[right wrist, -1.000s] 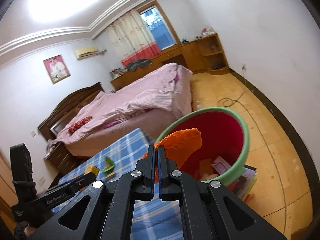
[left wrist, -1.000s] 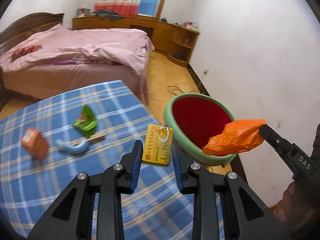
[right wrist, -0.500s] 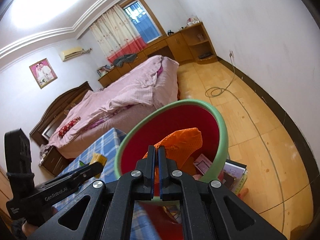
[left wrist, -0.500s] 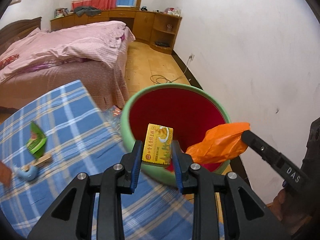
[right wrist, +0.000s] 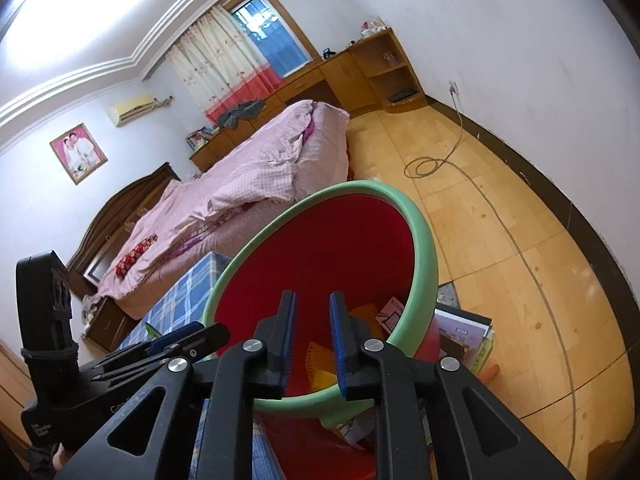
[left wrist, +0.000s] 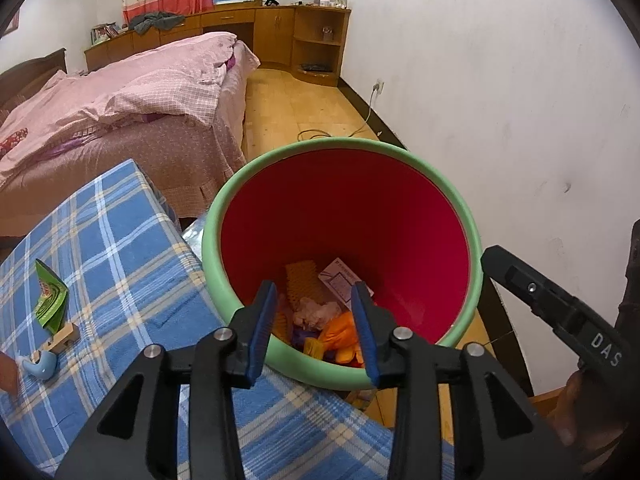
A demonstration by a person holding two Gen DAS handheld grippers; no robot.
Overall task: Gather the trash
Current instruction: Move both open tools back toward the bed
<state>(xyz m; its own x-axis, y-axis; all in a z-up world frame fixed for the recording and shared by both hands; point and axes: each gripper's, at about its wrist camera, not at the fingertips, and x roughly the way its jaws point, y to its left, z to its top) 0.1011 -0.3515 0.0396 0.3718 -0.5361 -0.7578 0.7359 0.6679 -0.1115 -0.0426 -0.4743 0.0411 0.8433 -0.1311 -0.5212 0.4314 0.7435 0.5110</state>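
Note:
A red bin with a green rim (left wrist: 404, 156) (right wrist: 424, 248) stands beside the blue checked table (left wrist: 120, 240). My left gripper (left wrist: 314, 292) hangs over the bin's mouth, its jaws opening with nothing between them. My right gripper (right wrist: 312, 300) is over the near rim, its jaws also opening and empty. At the bin's bottom lie the orange bag (left wrist: 340, 332), a yellow piece (left wrist: 300, 280) (right wrist: 320, 364), a white card and crumpled paper. On the table remain a green wrapper (left wrist: 50, 300), a wooden block (left wrist: 64, 338) and a blue whale-shaped item (left wrist: 40, 364).
A pink-covered bed (left wrist: 120, 96) stands behind the table. Books (right wrist: 464, 336) are stacked on the wooden floor by the bin. A cable (right wrist: 432, 164) trails along the white wall. Wooden cabinets (left wrist: 304, 36) line the far wall.
Both grippers moved over the bin and opened. The yellow box left the left gripper and the orange bag left the right one; the bag now lies in the bin.

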